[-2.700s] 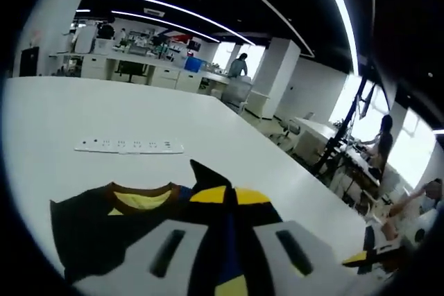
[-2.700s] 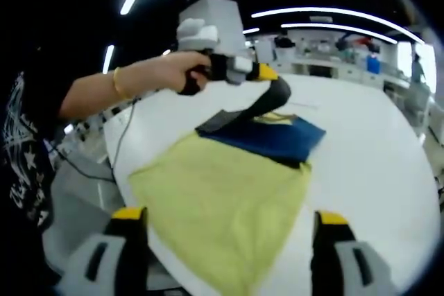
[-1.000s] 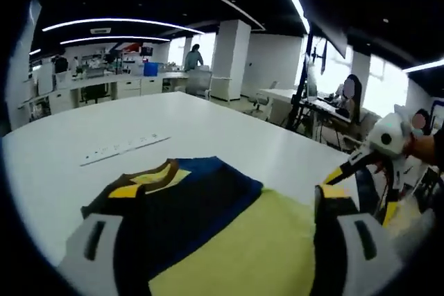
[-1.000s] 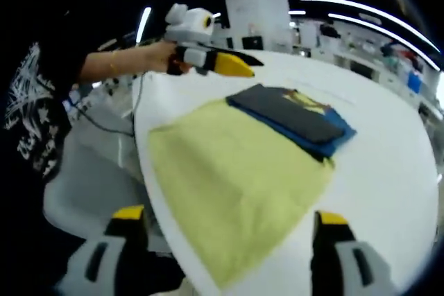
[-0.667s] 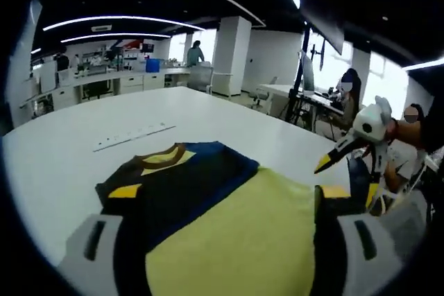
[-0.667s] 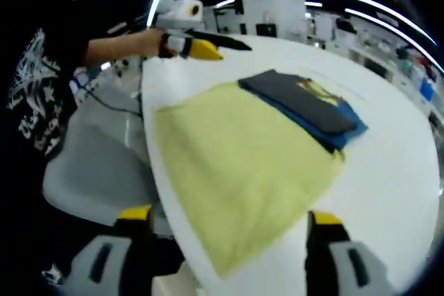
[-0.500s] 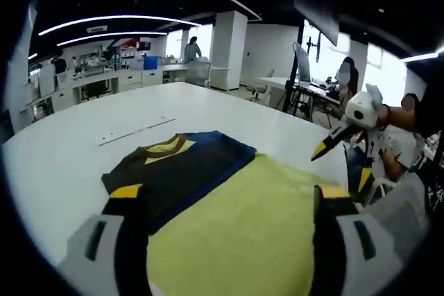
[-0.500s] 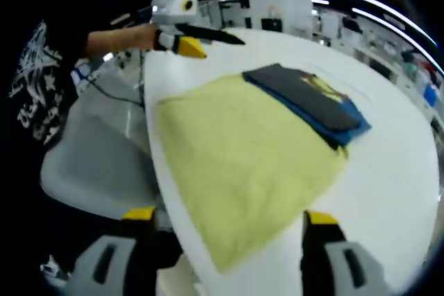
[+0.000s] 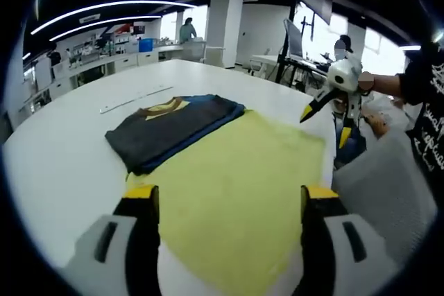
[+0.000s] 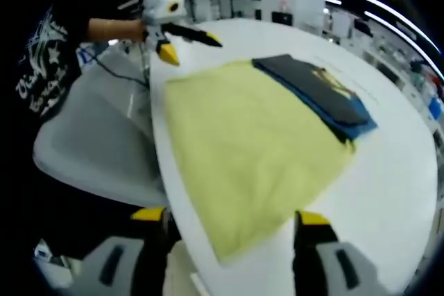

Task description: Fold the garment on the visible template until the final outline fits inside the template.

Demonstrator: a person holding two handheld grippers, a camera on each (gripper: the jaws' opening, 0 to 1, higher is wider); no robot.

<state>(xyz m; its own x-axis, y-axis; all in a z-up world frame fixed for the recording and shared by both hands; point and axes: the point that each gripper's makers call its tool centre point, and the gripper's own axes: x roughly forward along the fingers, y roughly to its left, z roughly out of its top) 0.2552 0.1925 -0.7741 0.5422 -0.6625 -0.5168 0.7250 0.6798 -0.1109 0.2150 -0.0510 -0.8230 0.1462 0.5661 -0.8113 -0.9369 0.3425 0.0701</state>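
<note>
**A:** So where's the shirt (image 9: pixel 173 126) right now? Folded into a long dark strip along the far edge of the yellow mat (image 9: pixel 236 185), half on the white table (image 9: pixel 55 171). Long axis runs across, collar end far.

**B:** Both tools hang back at the near side. Left gripper (image 9: pixel 225 202) and right gripper (image 10: pixel 229 223) both gaping, empty. Can't tell which is nearer, and the strip's far edge is hard to make out.

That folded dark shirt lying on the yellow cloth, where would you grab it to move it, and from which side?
Probably at the folded garment's corner nearest the left gripper, coming in low along the table. There its stacked layers end in a free edge lying just off the yellow template, so one jaw could slide beneath. Both grippers are open and away from it.
</note>
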